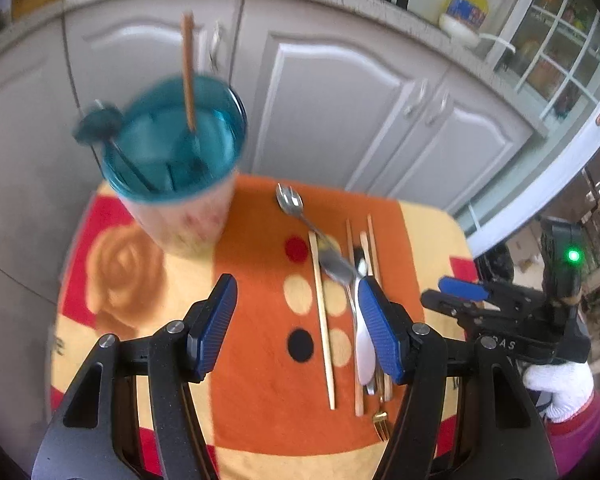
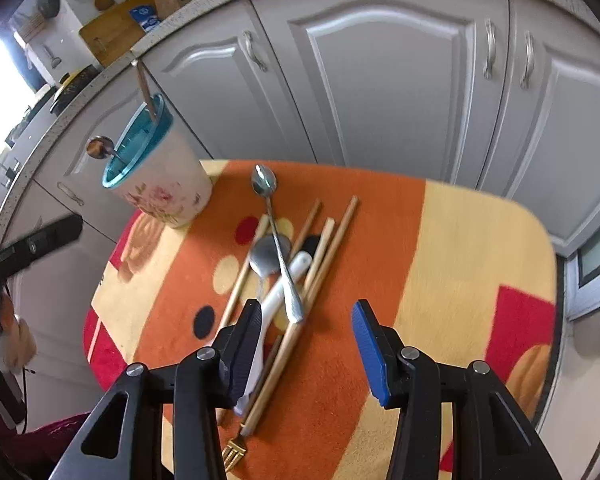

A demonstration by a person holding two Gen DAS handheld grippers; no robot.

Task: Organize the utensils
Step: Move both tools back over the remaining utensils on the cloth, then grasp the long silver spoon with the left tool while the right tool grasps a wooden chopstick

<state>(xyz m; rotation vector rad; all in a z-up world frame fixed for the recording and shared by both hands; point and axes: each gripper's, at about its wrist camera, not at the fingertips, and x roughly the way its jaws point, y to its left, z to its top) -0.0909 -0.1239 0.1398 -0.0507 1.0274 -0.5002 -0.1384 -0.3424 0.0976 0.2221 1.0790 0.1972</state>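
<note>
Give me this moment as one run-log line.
stage: approaching utensil pile | left gripper: open, empty | right gripper: open, empty | cup: holds two utensils

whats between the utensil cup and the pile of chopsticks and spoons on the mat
Only bare mat lies between the cup and the pile: orange cloth with a red dot, seen in both wrist views.

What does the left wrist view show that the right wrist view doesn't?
Only the left wrist view shows the right tool from outside, its green light, a white-gloved hand and a yellow bottle. Only the right wrist view shows a wooden cutting board on the counter. Both show the teal-rimmed cup already holding utensils, and chopsticks, spoons and a gold fork lying on the orange cloth.
</note>
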